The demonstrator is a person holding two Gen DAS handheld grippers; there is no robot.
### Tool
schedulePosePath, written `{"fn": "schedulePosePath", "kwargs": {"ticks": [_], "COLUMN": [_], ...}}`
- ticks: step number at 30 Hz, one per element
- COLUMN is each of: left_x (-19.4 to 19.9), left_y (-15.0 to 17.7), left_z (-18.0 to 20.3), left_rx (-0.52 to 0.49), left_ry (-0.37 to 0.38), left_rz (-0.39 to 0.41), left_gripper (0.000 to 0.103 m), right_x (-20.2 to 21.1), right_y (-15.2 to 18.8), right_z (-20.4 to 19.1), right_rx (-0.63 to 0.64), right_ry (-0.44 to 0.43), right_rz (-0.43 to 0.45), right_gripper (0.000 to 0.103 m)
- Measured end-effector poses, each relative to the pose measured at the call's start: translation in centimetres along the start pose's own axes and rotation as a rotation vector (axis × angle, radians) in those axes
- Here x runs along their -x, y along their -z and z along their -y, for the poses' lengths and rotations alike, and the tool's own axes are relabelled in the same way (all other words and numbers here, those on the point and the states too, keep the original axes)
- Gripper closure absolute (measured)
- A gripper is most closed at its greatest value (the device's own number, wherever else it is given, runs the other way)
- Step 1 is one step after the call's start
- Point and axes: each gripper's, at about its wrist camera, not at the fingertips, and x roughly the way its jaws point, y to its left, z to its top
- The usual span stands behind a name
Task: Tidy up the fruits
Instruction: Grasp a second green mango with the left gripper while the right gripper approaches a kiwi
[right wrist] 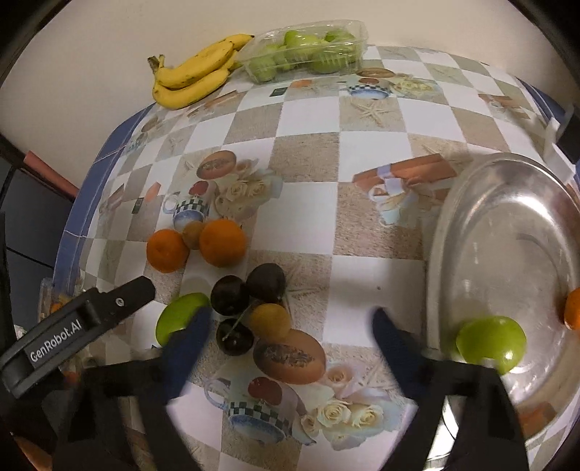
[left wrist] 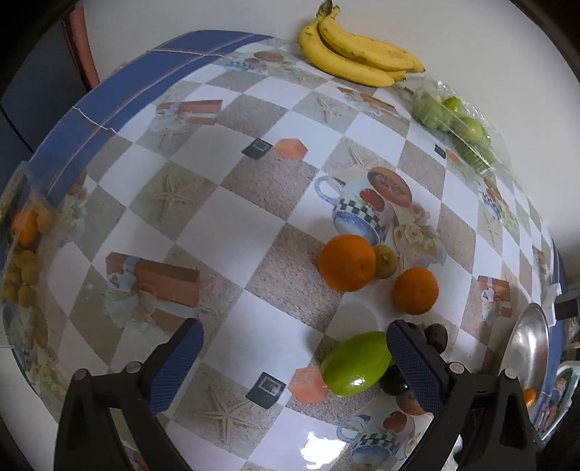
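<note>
Checkered tablecloth point(left wrist: 232, 213) against pale wall point(right wrist: 90, 32), both grippers' fingers open, empty

A round table point(right wrist: 308, 152) carries a glossy checked oilcloth point(left wrist: 224, 217) of white and sandy-beige squares, printed with starfish, mugs, cream roses and orange boxes, and edged with a blue band point(left wrist: 108, 94) crossed by thin lines. It stands just beside a plain pale wall point(right wrist: 90, 43). Past the table's left rim in the left wrist view, a reddish-brown strip point(left wrist: 85, 43) borders a dark surface
</note>
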Motion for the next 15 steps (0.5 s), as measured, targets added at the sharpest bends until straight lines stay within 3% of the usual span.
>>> {"fn": "schedulePosePath", "kwargs": {"ticks": [6, 15], "left_x": [-1.2, -1.8], "left_y": [0.3, 0.6], "left_z": [0.6, 1.6], "left_rx": [0.025, 0.038], "left_ry": [0.081, 0.134], "left_rz": [-0.074, -0.108], "left_gripper": [0.015, 0.017], "right_x": [-0.9, -2.0], "right_y": [0.0, 0.1], "right_z": [-0.5, -0.4], "right_rx": [0.006, -0.020], "right_ry": [-0.028, -0.064], "right_rz": [-0.017, -0.030], "right_gripper": [0.043, 0.054]}}
